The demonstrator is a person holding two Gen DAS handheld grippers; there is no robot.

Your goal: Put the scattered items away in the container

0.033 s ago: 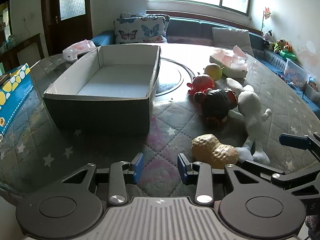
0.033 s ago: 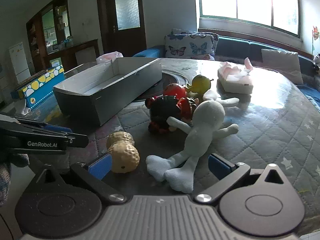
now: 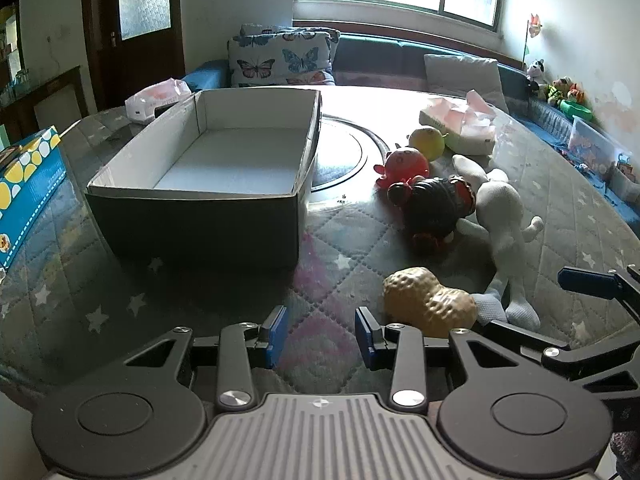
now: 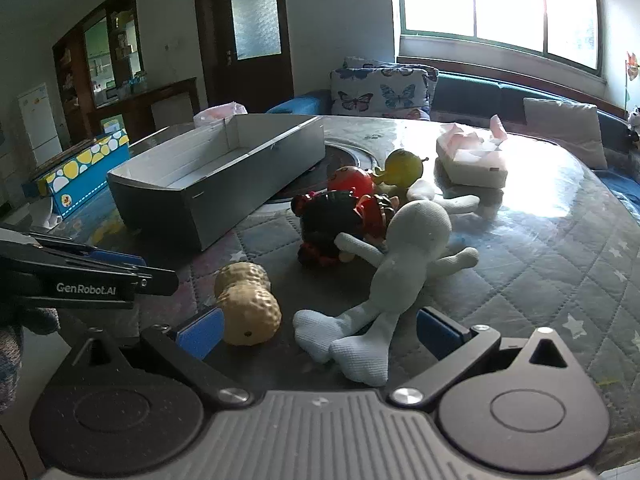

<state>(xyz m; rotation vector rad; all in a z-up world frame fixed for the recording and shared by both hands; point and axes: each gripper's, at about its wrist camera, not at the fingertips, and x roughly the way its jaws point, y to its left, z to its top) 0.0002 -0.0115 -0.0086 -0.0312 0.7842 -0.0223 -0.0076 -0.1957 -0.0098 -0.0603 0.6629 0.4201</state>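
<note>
right gripper [image 4: 318,330] jaws wide — nothing between them | peanut toy [image 4: 248,304] just beside its left pad | white doll [image 4: 392,272] feet near | box [image 4: 216,176] well apart

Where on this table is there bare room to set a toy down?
The open grey cardboard box is empty inside. Bare quilt lies between the box and the tan peanut toy. The black-and-red plush, white rag doll and red octopus crowd together.

daylight from the window [image 4: 496,12] blows out and glares on the table [image 4: 532,184] (fisheye-bent edges, dim corners).
</note>
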